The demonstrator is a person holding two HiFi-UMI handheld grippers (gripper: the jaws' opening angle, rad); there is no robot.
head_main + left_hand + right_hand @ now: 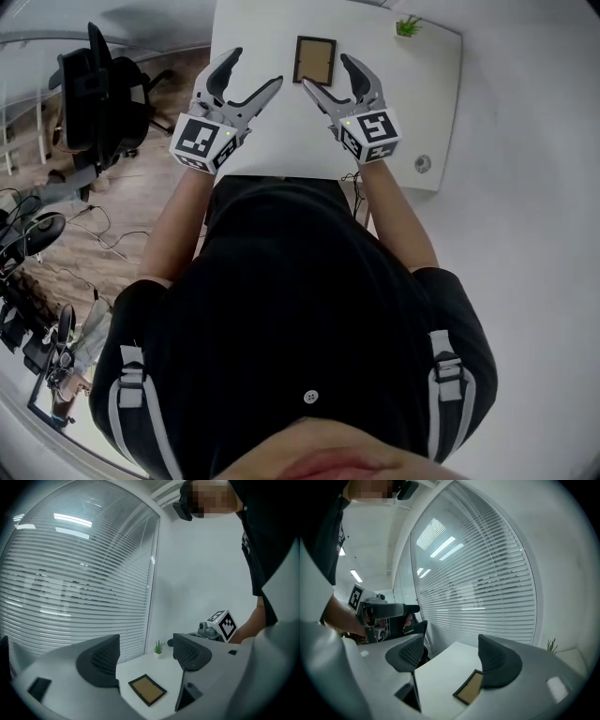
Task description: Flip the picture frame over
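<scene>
A small picture frame (314,60) with a dark rim and a brown panel lies flat on the white table (262,141), near its far edge. My left gripper (255,72) hovers open to the frame's left, nothing between its jaws. On the frame's right my right gripper (328,77) is open too, close to the frame's near right corner and not touching it. Seen from the left gripper view, the frame (147,689) lies beyond the jaws. In the right gripper view the frame (470,688) is partly hidden behind the right jaw.
A small green potted plant (408,26) stands at the table's far right corner. A round silvery object (423,164) sits at the right near edge. Office chairs (98,89) and cables crowd the wooden floor to the left. Window blinds (70,583) run behind the table.
</scene>
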